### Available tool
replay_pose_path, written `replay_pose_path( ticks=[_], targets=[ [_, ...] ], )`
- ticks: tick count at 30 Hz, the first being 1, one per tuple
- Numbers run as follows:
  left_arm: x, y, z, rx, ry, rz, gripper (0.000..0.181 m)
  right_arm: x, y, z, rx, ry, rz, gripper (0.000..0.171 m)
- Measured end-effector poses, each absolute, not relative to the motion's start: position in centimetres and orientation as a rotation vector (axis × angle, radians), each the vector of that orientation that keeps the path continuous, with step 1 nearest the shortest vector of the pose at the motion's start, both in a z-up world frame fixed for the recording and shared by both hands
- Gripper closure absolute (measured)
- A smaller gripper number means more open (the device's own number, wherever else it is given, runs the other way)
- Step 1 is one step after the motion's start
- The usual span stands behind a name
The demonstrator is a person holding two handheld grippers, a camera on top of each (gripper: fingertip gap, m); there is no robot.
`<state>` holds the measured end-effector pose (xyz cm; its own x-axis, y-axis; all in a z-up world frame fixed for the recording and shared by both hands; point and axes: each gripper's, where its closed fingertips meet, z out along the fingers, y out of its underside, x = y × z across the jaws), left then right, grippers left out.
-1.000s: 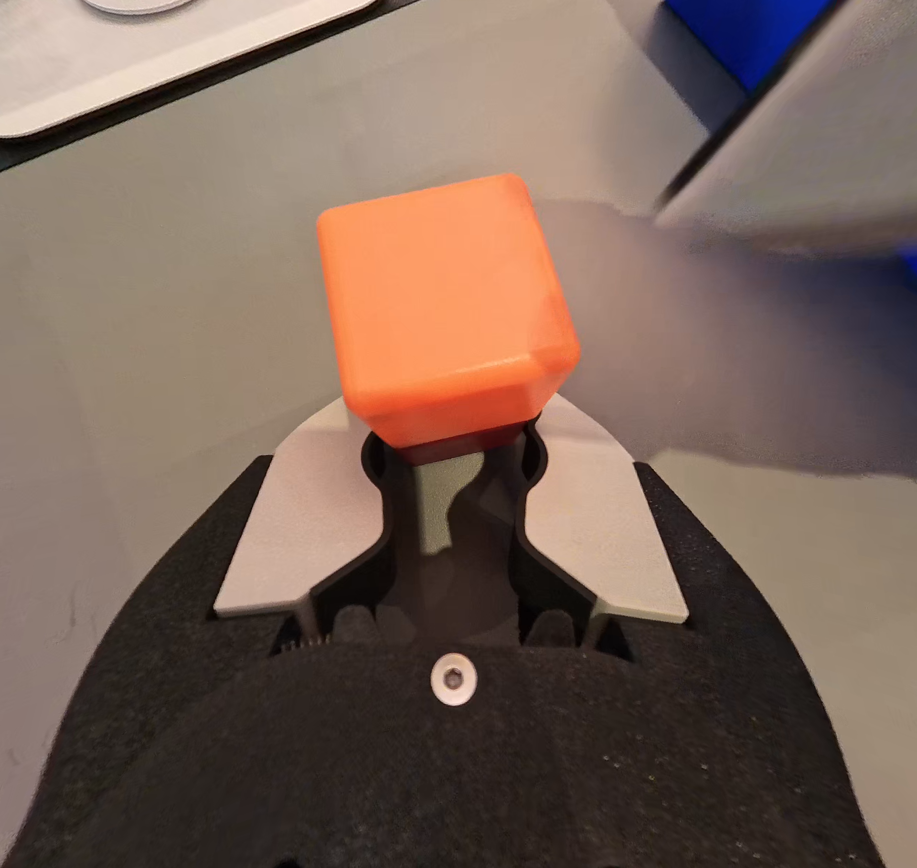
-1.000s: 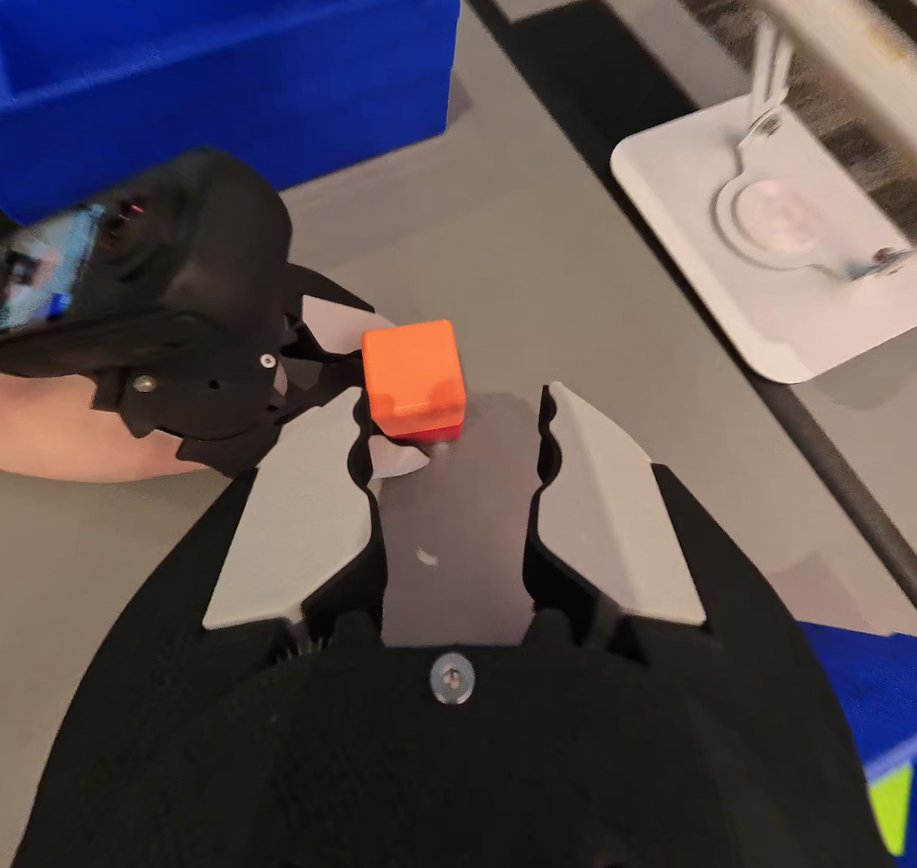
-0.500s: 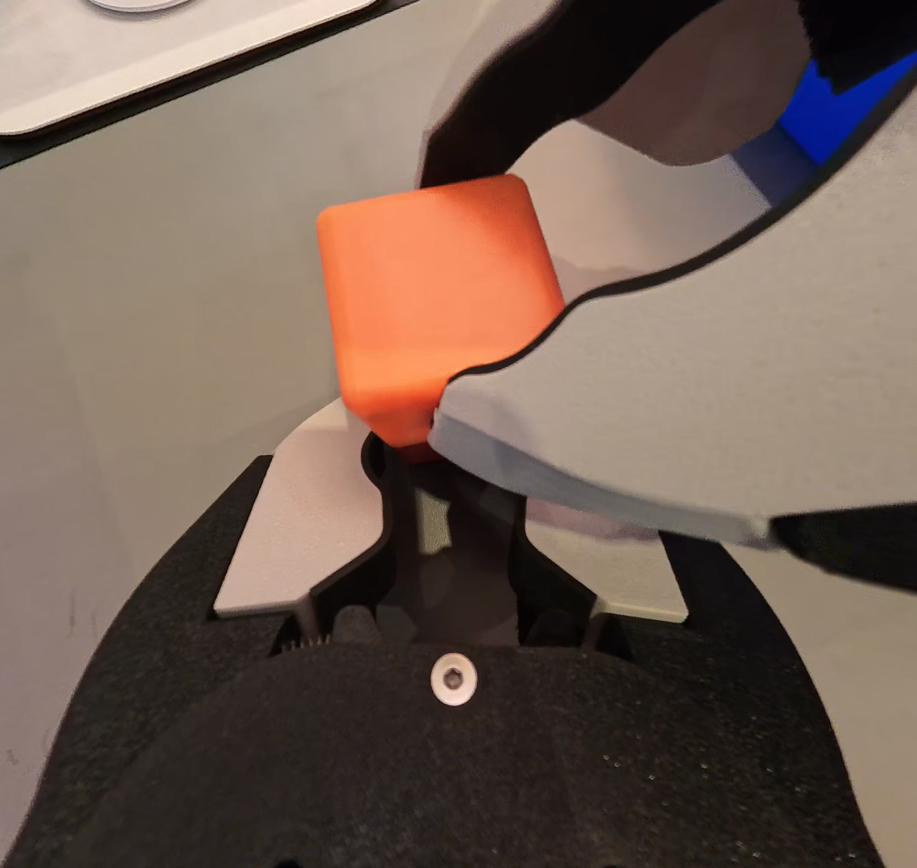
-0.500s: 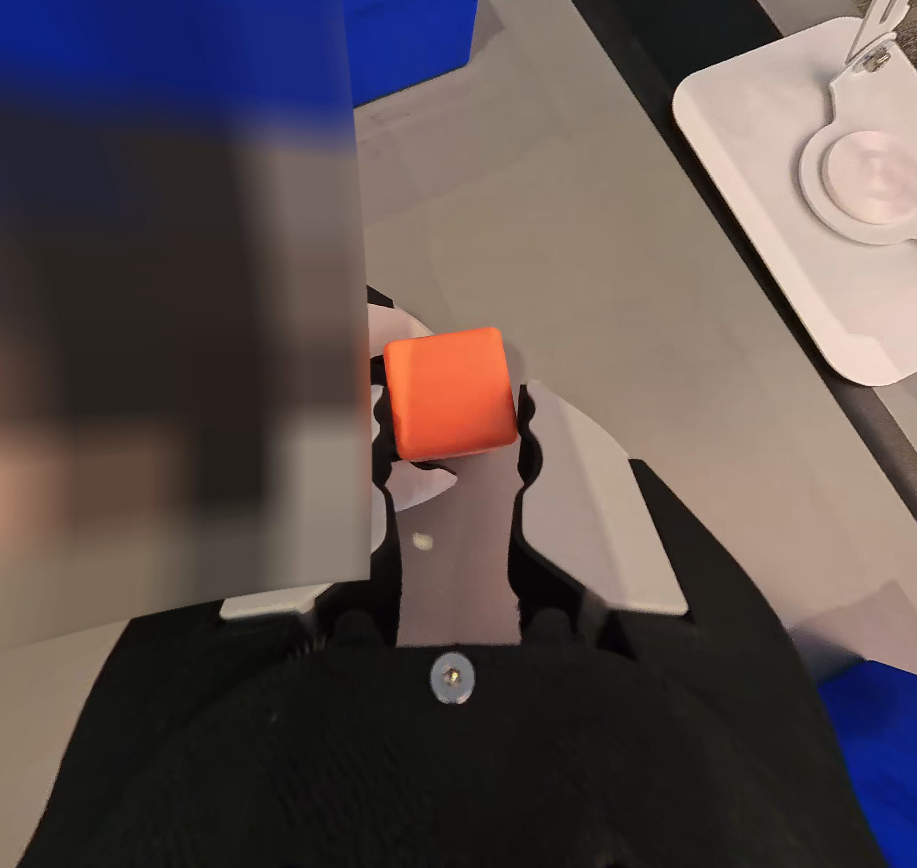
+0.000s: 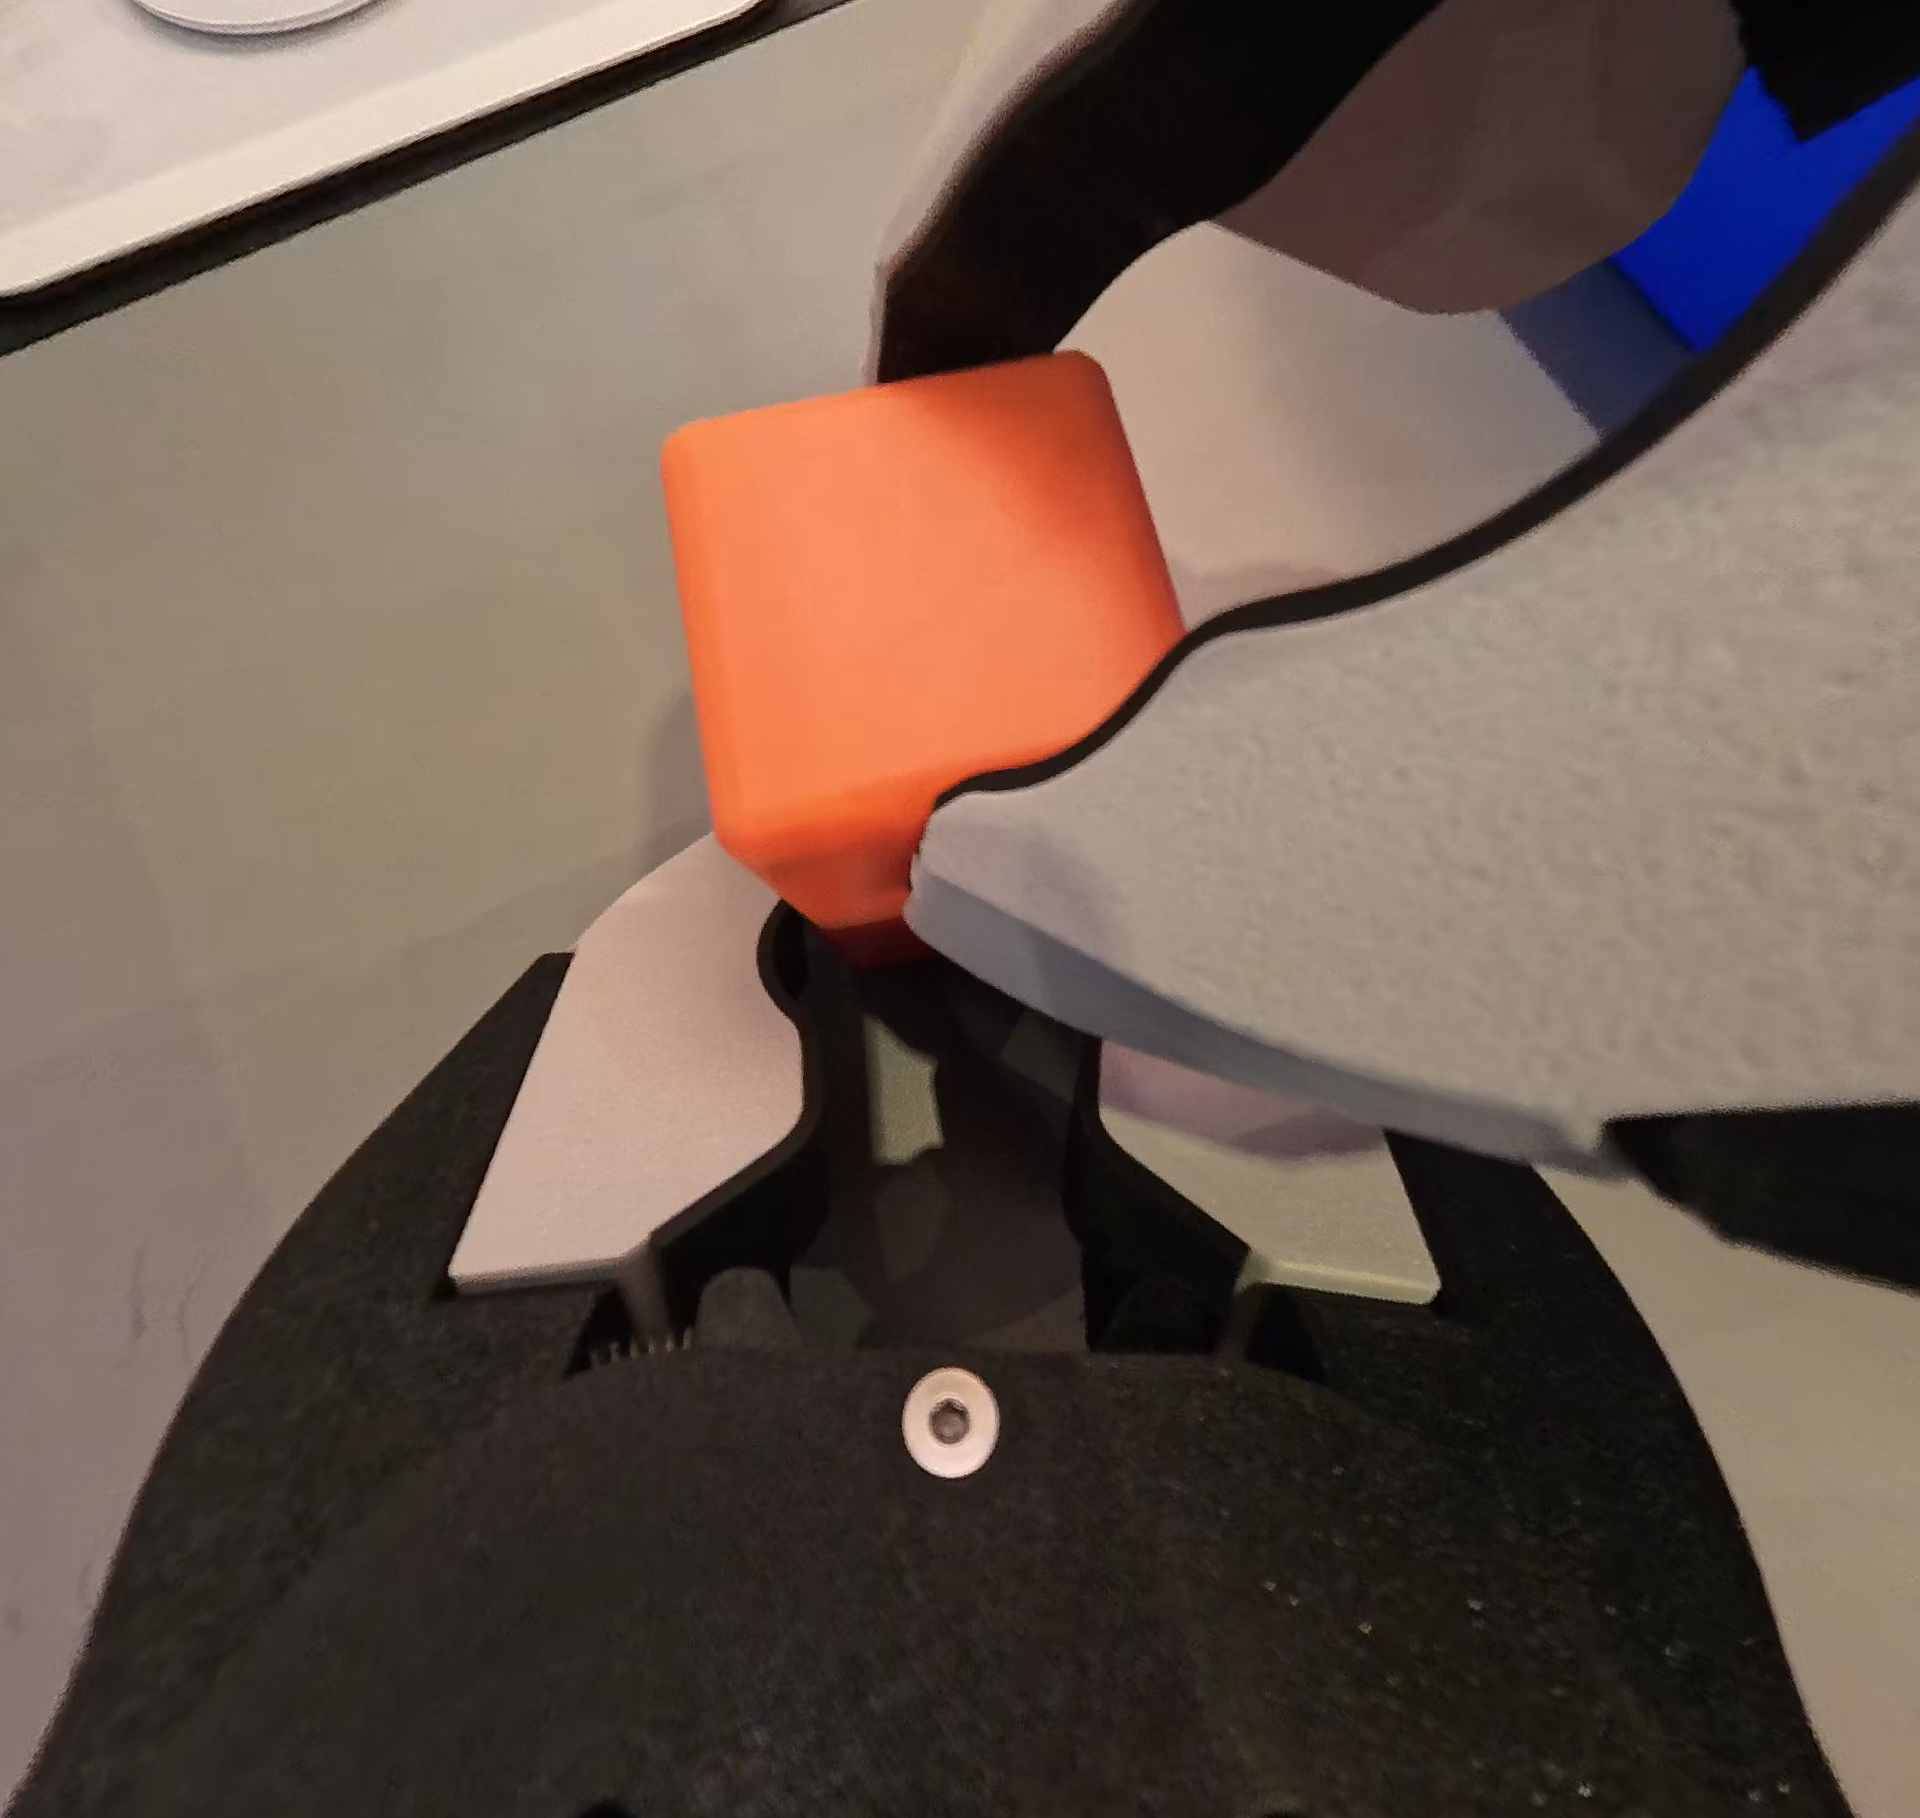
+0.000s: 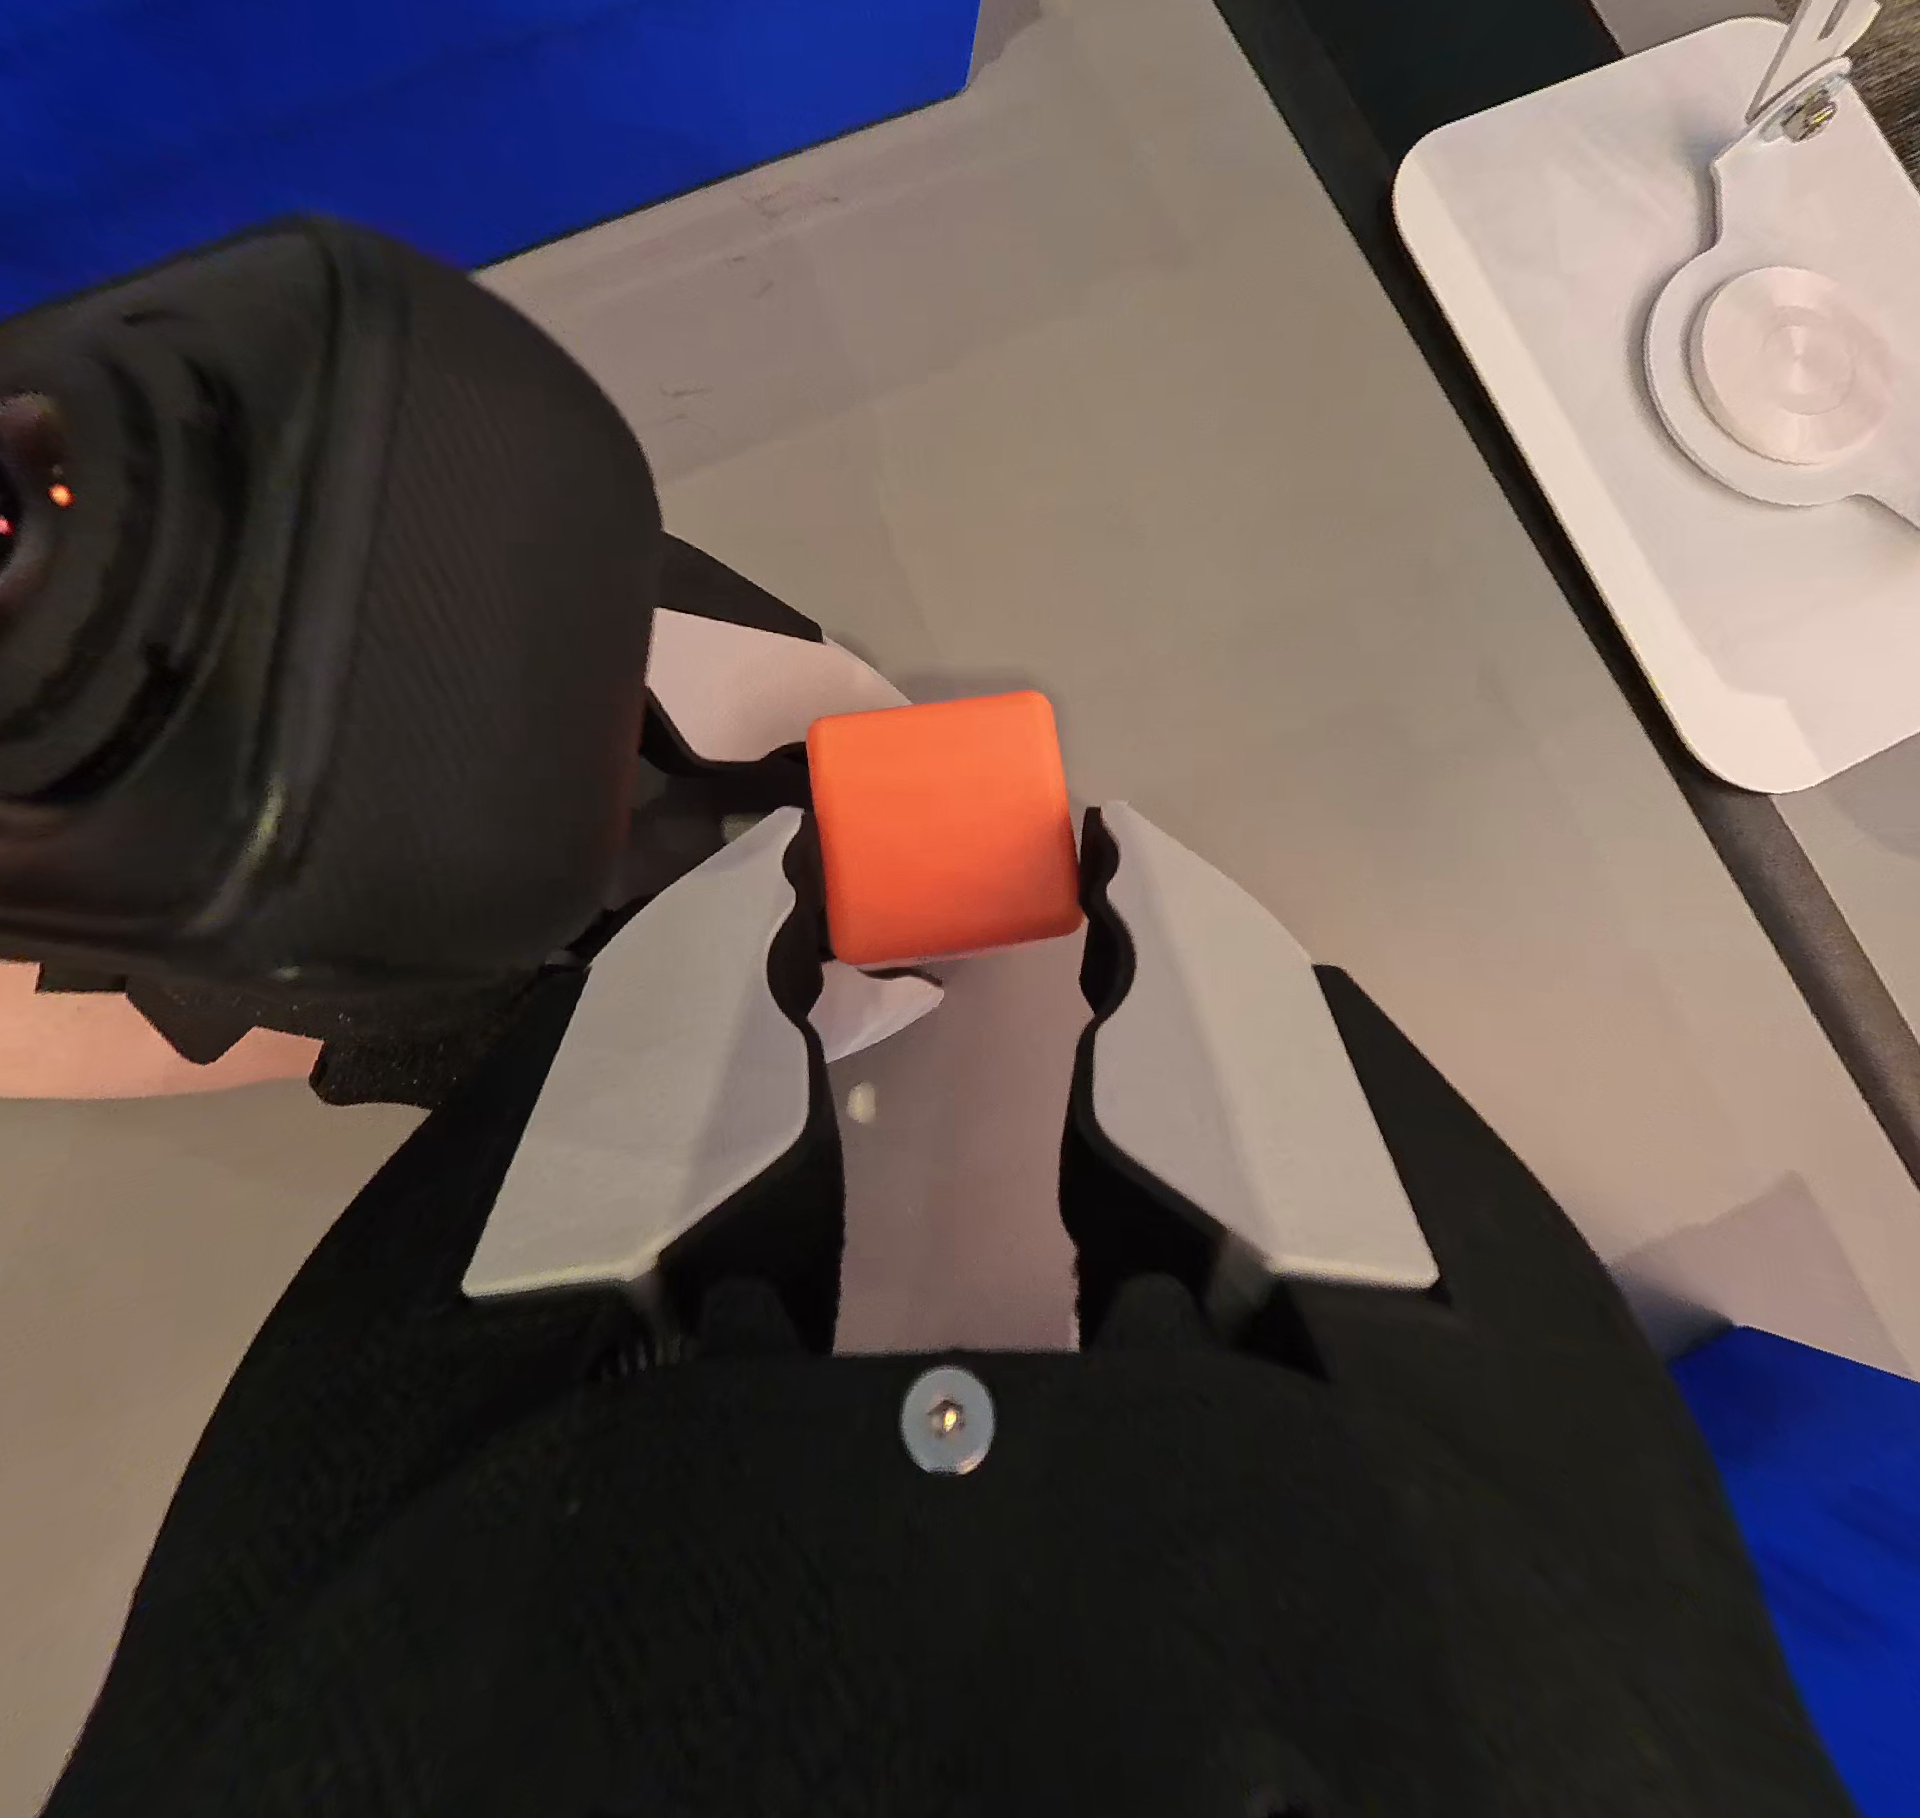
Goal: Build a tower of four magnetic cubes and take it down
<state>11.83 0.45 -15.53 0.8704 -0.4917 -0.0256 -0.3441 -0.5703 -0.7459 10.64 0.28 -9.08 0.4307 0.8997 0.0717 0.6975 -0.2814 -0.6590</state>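
Right tongs [image 6: 943, 864] clamp orange cube [image 6: 940, 826].

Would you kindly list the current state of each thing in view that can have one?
Orange cube: upright on top of the red cube, gripped on two sides.
Red cube: under the orange one, mostly hidden, held low down.
Right gripper: shut on the orange cube.
Left gripper: shut on the red cube.
Blue bin: contents out of view.
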Motion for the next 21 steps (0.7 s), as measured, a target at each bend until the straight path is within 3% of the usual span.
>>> replay_pose_path(
  ticks=[1,14,18,21],
  targets=[
    [11.9,0.4,-15.5,-2.229,0.604,-0.234,0.129,10.6,0.3,-9.0,-2.063,-1.336,0.423,0.122],
    [11.9,0.4,-15.6,-2.237,0.61,-0.253,0.129,15.0,1.8,-4.4,-2.038,-1.212,0.385,0.122],
    [12.0,0.4,-15.6,-2.236,0.618,-0.258,0.129,21.6,1.3,0.0,-2.05,-1.116,0.335,0.122],
    [12.1,0.4,-15.6,-2.236,0.621,-0.261,0.129,29.6,0.9,-0.8,-2.194,-1.014,0.239,0.122]
  ],
)
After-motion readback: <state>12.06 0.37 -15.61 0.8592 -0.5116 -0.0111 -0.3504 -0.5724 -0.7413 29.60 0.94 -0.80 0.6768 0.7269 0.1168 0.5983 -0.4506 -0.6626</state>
